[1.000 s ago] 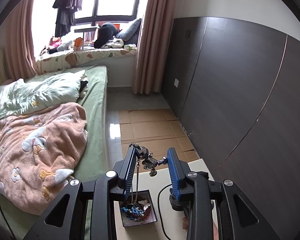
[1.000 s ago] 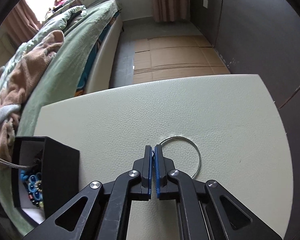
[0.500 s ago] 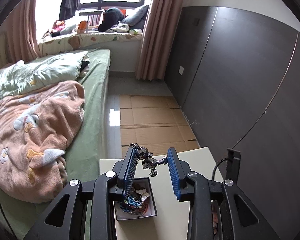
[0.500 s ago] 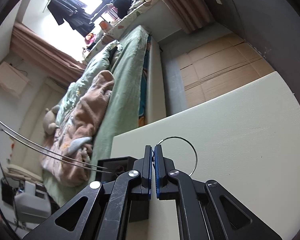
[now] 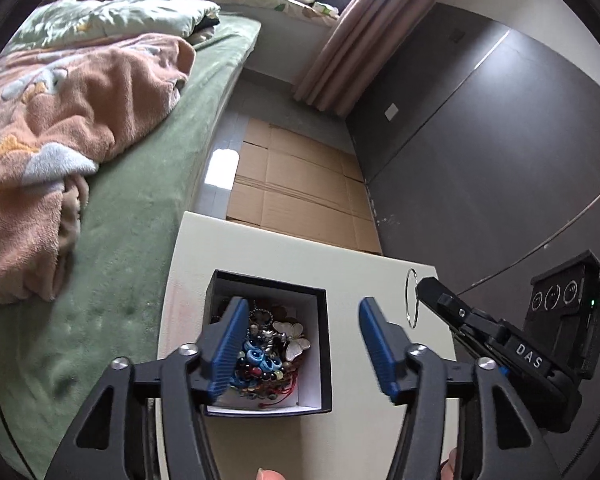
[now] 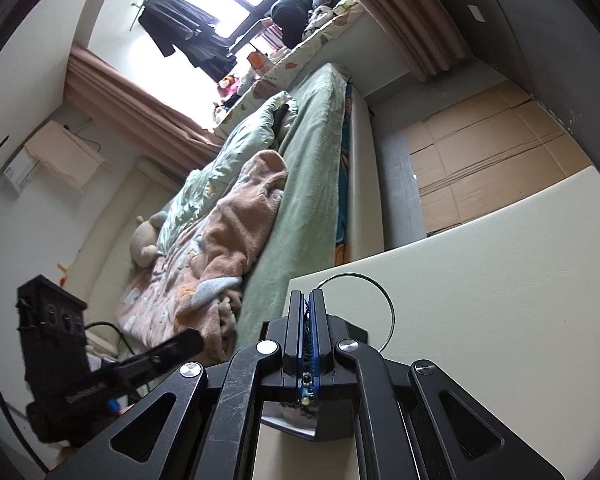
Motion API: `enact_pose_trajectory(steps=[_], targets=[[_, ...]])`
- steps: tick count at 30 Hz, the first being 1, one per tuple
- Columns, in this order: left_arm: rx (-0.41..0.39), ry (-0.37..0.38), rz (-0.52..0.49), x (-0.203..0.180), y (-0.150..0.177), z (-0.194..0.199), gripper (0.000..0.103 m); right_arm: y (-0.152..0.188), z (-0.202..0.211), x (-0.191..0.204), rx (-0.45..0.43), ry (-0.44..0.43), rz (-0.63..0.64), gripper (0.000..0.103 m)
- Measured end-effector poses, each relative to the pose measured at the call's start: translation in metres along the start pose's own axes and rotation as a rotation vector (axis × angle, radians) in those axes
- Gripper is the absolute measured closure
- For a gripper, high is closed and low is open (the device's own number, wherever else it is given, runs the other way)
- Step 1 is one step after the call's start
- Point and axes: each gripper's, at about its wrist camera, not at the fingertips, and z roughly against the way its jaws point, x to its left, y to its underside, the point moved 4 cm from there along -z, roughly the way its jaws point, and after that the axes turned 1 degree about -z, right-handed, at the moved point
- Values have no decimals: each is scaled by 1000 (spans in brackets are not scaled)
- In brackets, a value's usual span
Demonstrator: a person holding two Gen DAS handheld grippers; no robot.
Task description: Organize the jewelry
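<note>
Two blue-padded fingers (image 5: 226, 346) of the left gripper (image 5: 302, 338) stand wide apart low in the left wrist view, having just been opening, with nothing between them. Under them a square black box with a white lining (image 5: 320, 344) sits on the cream bench (image 5: 292, 256), full of tangled beads and a white butterfly piece (image 5: 290, 338). At right the right gripper (image 5: 426, 286) pinches a thin silver wire hoop (image 5: 411, 298).

From the right wrist view, centre frame, its fingers (image 6: 318, 320) are pressed together on the hoop (image 6: 388, 312), lifted above the bench (image 6: 500, 280).

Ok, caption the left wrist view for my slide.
Open left gripper above the black jewelry box; right gripper holds a silver ring.
</note>
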Motion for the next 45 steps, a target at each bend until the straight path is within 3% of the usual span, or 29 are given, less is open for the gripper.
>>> enact_pose_trajectory(steps=[4, 14, 15, 16, 17, 18, 19, 24, 28, 33, 45], targets=[[-56, -34, 117, 32, 1, 1, 32, 8, -13, 12, 27, -52, 8, 99], [-87, -94, 172, 63, 11, 8, 32, 33, -55, 47, 110, -59, 108, 98], [-87, -95, 177, 64, 12, 9, 32, 35, -59, 47, 126, -66, 104, 93], [-89, -98, 178, 66, 13, 10, 32, 37, -63, 46, 152, -67, 89, 68], [-92, -105, 174, 66, 15, 12, 32, 38, -65, 42, 164, -47, 73, 49], [-93, -110, 168, 66, 17, 14, 32, 38, -64, 37, 155, -22, 63, 20], [-93, -110, 160, 66, 19, 15, 32, 38, -60, 34, 134, -3, 57, 15], [-117, -96, 146, 63, 32, 28, 12, 39, -37, 25, 99, 32, 37, 14], [-161, -96, 124, 54, 39, 42, 0, 48, -13, 21, 68, 74, 47, 0], [-191, -108, 54, 34, 52, 54, 0, 62, 19, 17, 39, 129, 79, 0], [-169, -119, -121, -18, 80, 65, 0, 77, 92, 13, -27, 252, 159, 0]])
